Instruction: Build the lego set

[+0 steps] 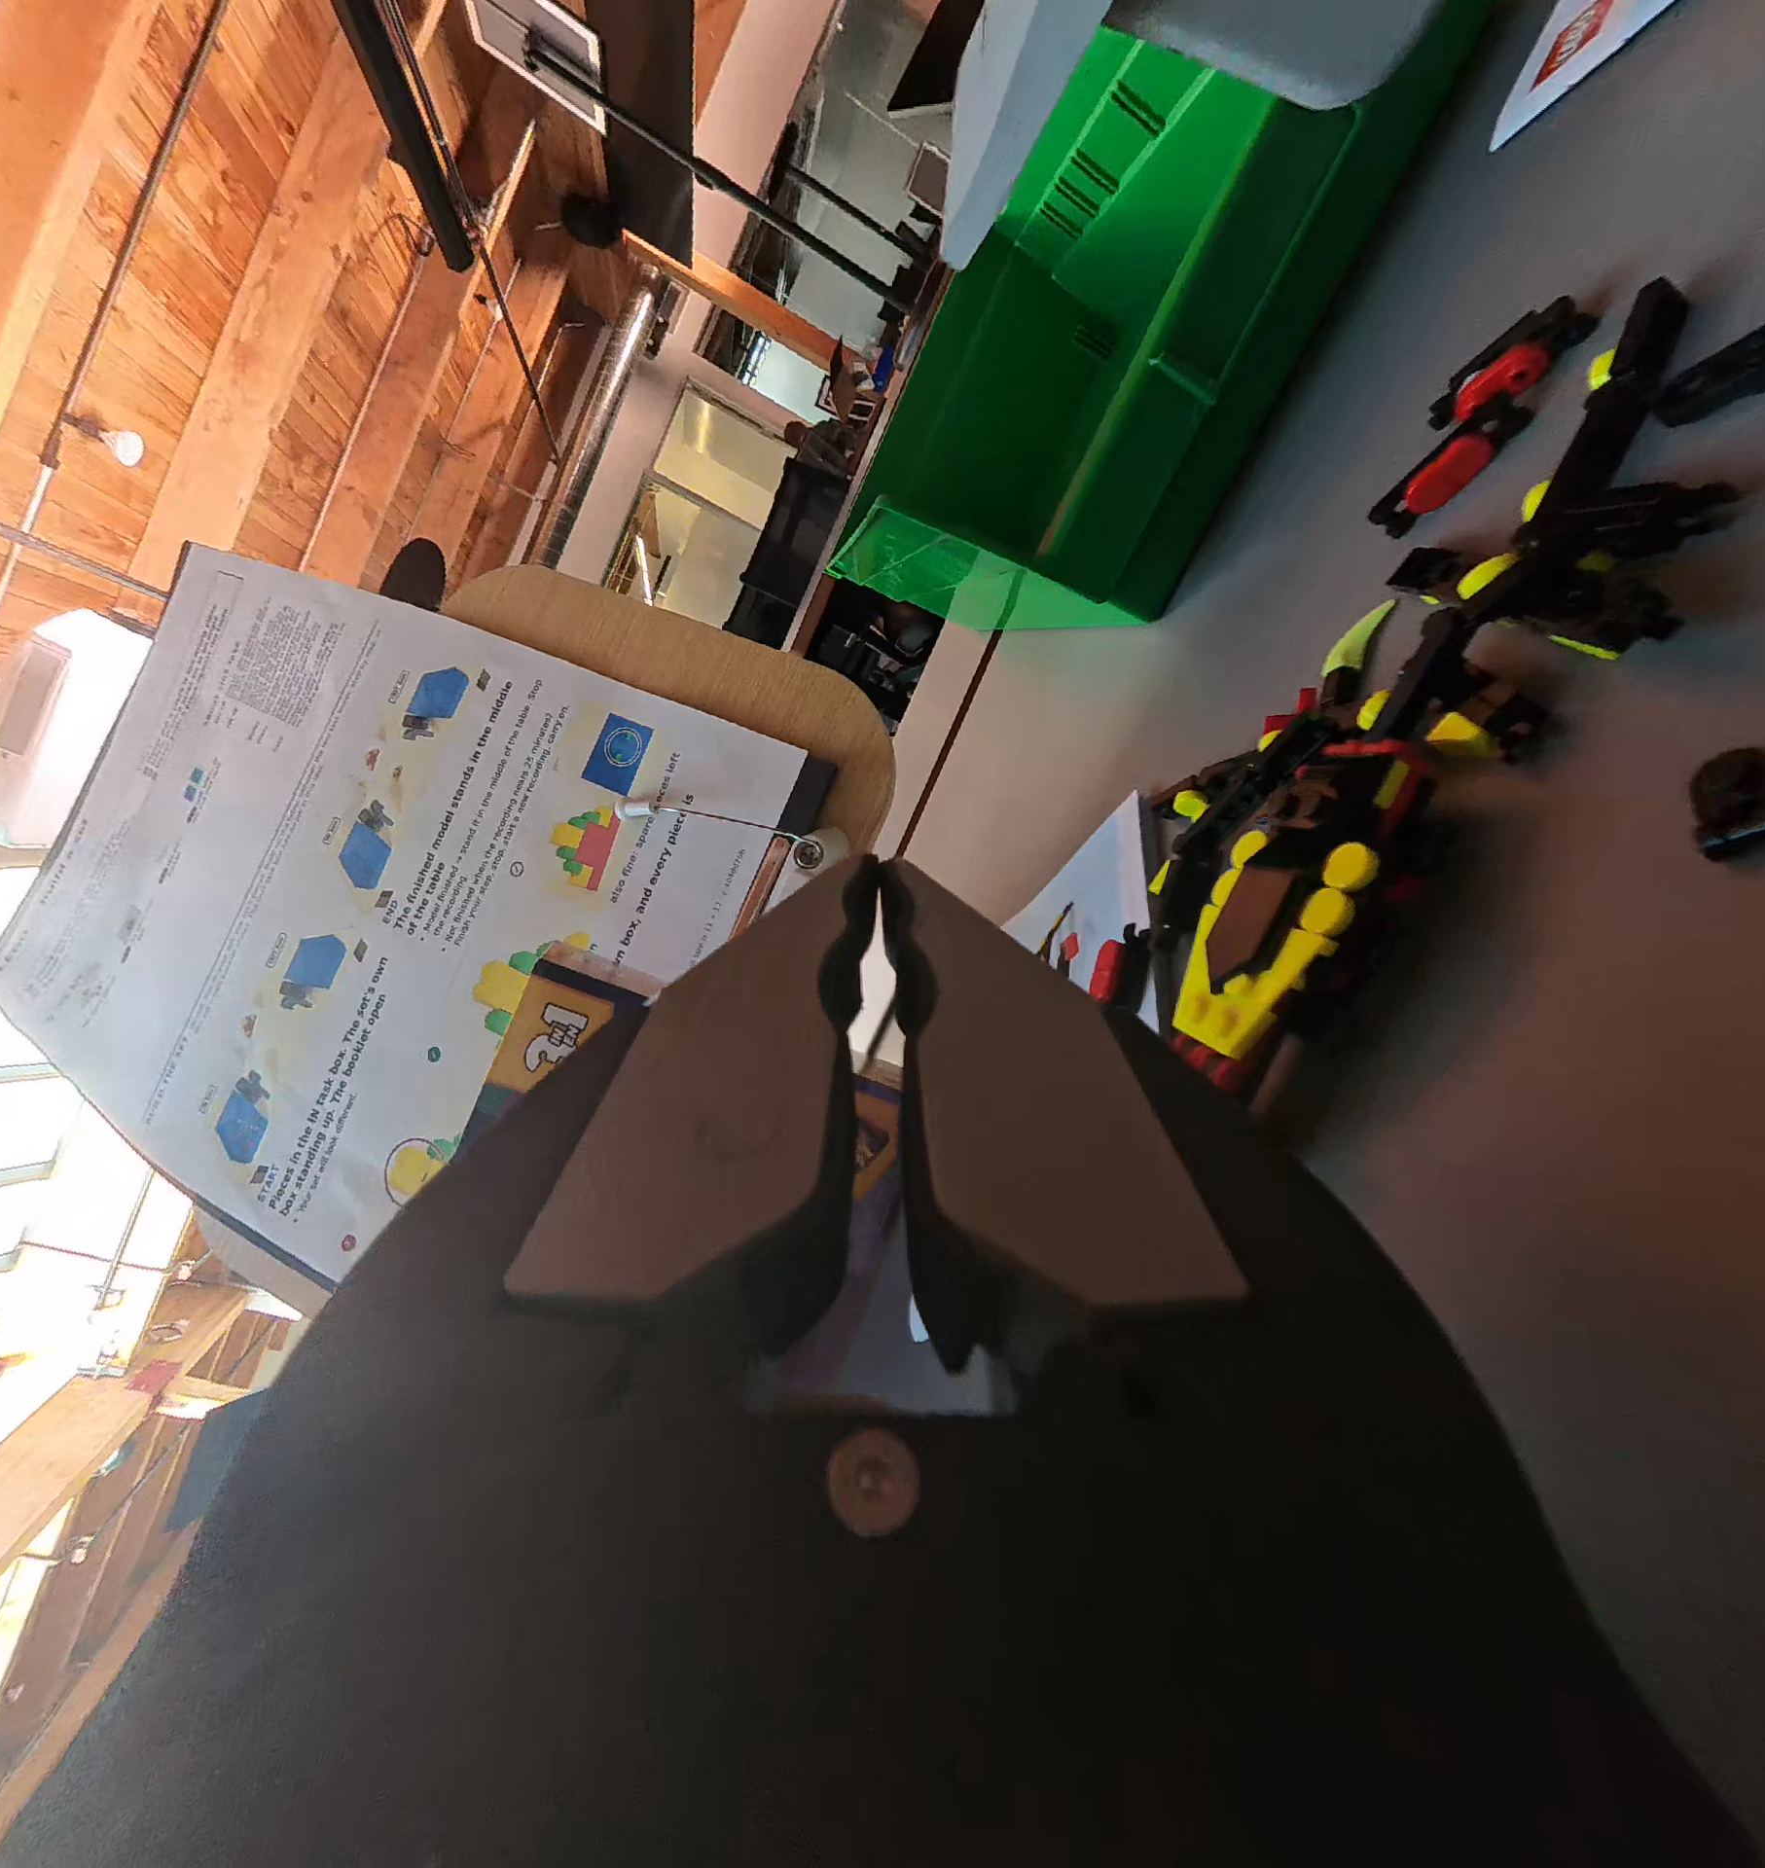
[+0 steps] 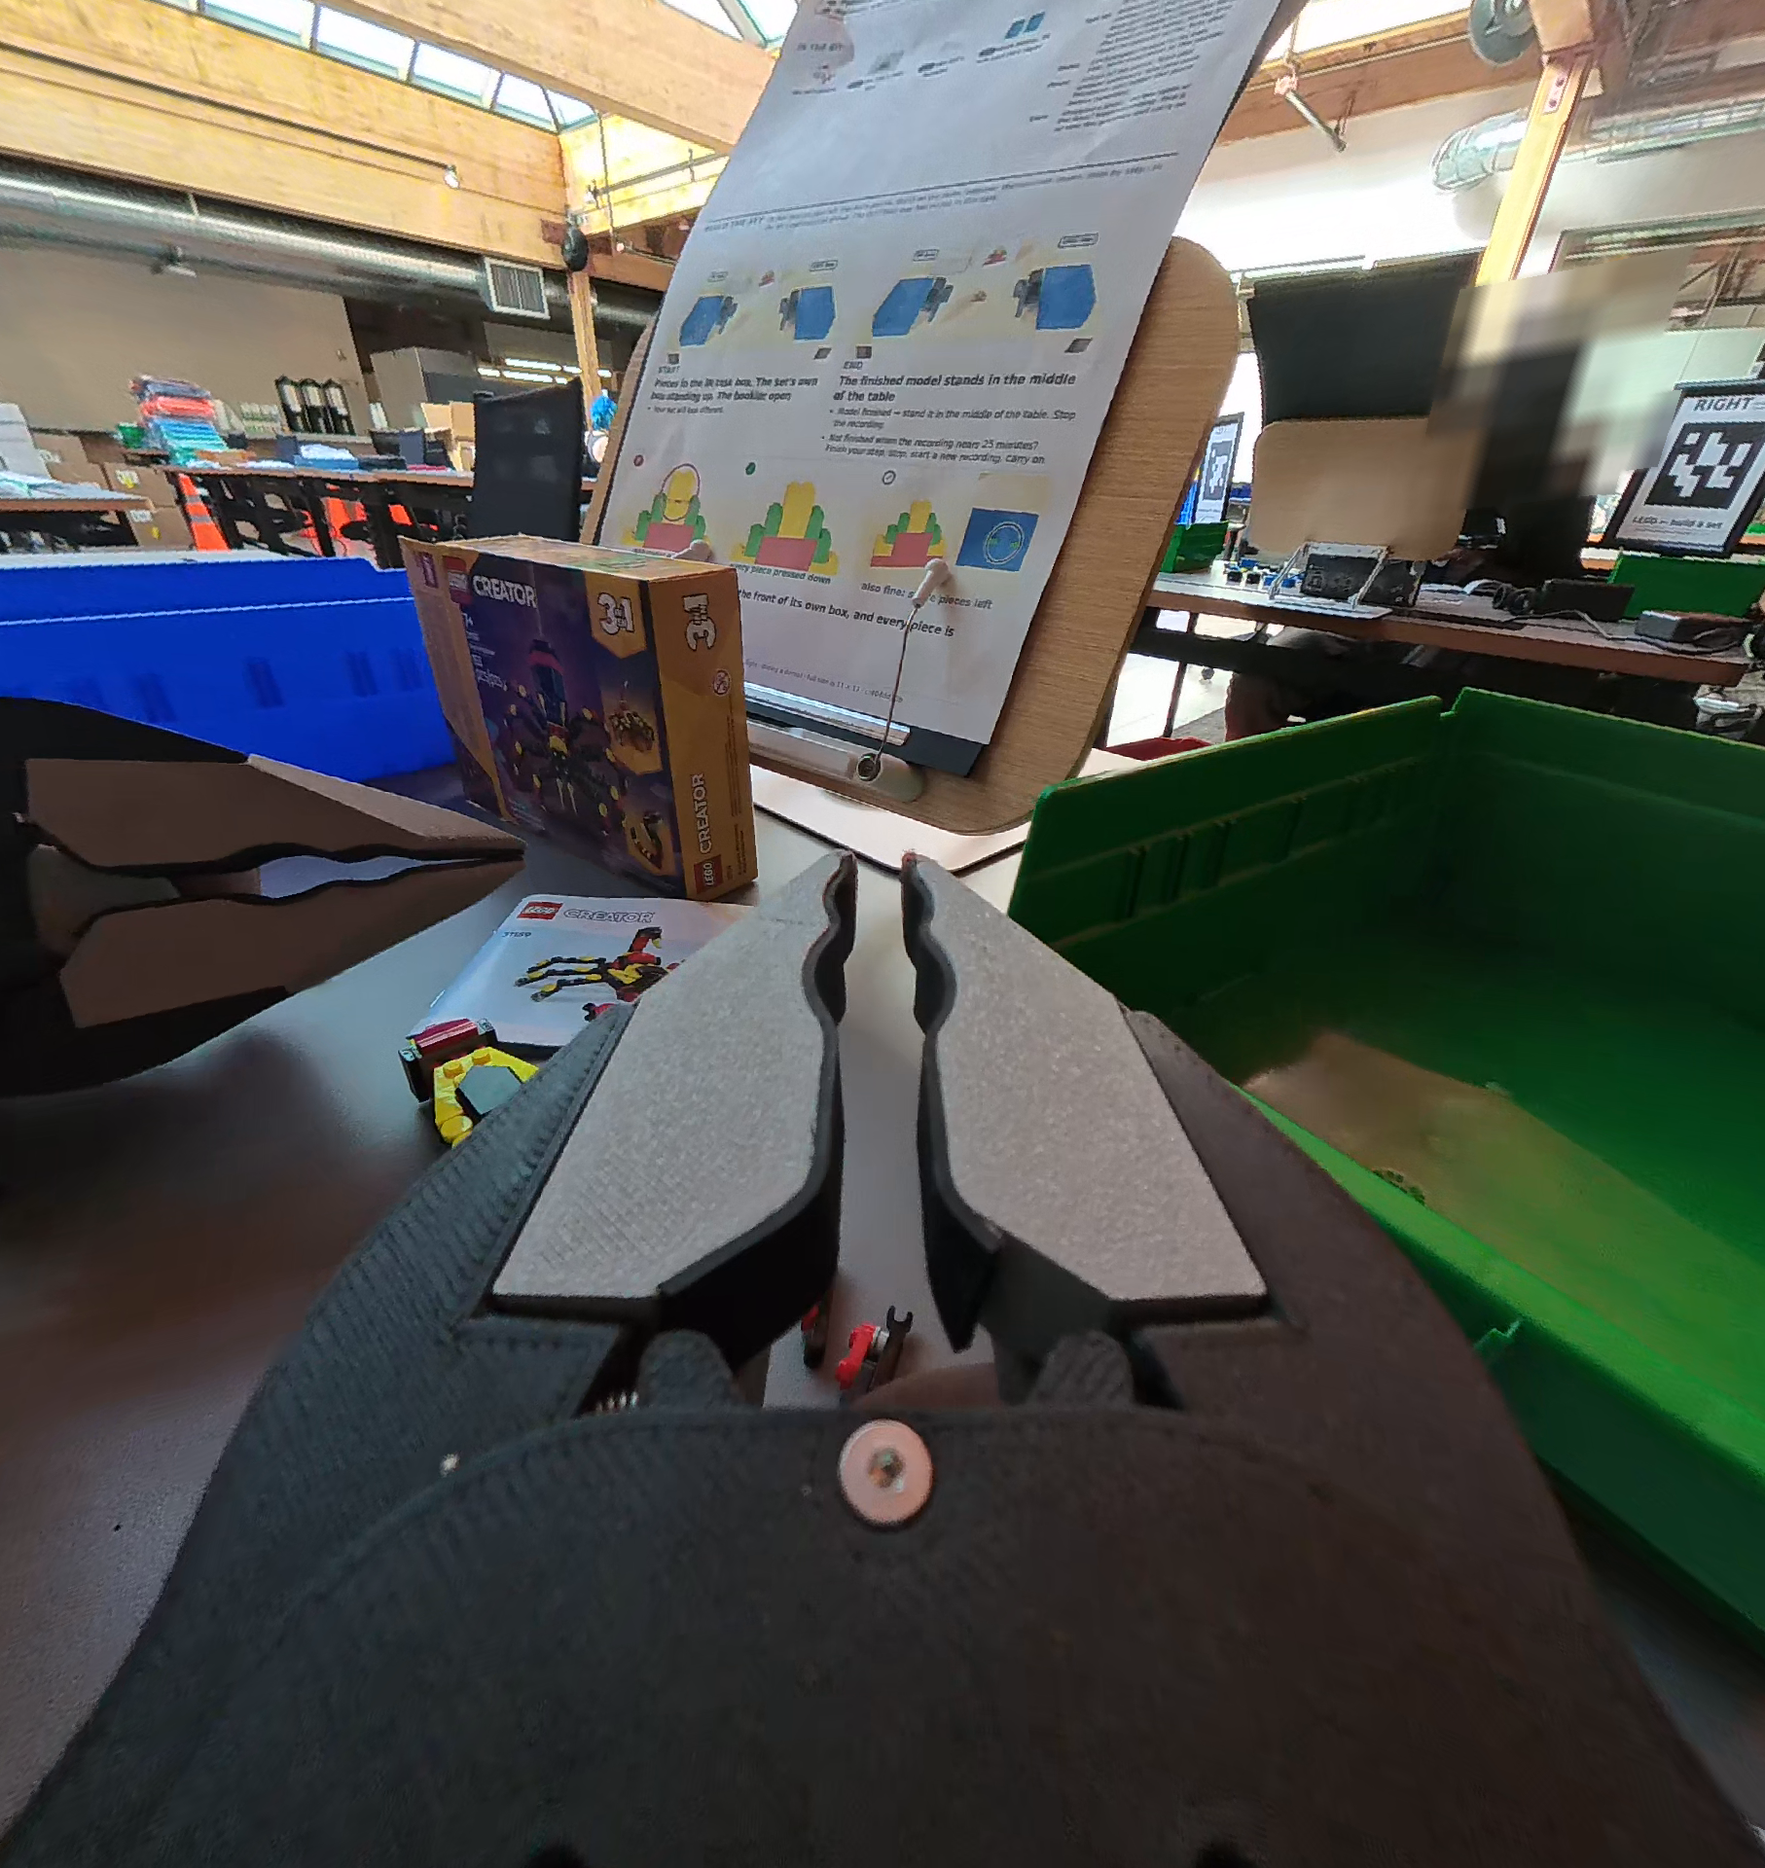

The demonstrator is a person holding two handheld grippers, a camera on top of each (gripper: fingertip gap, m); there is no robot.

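My left gripper is shut, its tips touching with nothing between them. It hovers over the grey table, left of a black, yellow and red brick model. In the right wrist view the left gripper lies sideways at the left, also shut. My right gripper stands open by a narrow gap, and the table shows through the gap. It points between the set's box and the green bin. A part of the model and the booklet lie just to its left.
A wooden stand with a printed sheet stands behind the box. A blue bin is at the far left. Small red and black pieces lie under my right gripper. Loose black, red and yellow pieces and a dark piece lie by the model. My hands' fingertips stand some 12 cm from each other. Between my left fingertips and the dark piece there is roughly 12 cm.
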